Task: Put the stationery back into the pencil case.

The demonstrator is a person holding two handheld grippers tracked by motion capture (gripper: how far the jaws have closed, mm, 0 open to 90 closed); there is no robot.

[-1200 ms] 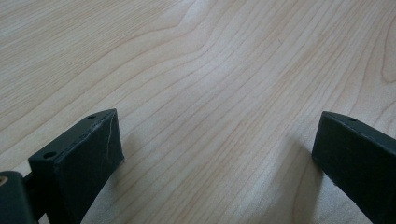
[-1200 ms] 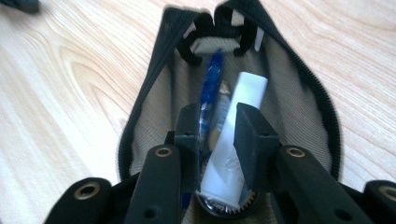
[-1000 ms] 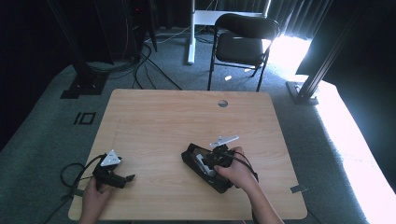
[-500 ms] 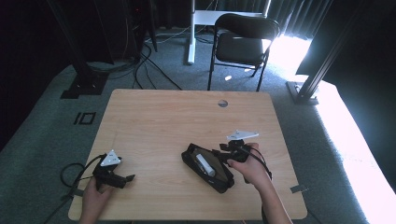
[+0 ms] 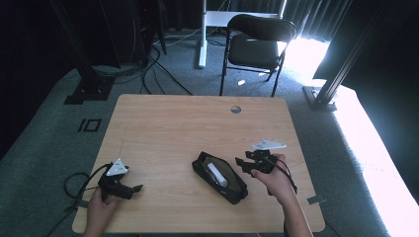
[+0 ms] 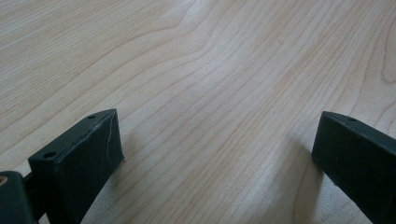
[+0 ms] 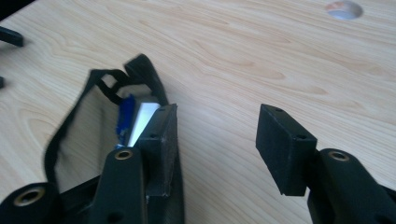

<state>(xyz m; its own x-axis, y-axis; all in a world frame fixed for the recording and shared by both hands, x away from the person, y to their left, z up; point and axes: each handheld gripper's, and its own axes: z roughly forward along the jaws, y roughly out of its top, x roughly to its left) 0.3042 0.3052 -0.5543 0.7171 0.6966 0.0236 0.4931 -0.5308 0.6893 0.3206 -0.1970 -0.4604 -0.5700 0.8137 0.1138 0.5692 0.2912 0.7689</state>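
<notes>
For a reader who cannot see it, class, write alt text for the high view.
An open black pouch holding a white item lies on a wooden table, just left of the person's right gripper. The left gripper rests near the table's front left corner, with a black chair beyond the table.

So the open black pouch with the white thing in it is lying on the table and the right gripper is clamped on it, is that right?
Not quite. The right gripper is not clamped on the black pouch: the right gripper view shows its jaws, which have just been opening, apart with nothing between them. The pouch does lie open on the table, white thing inside.
</notes>
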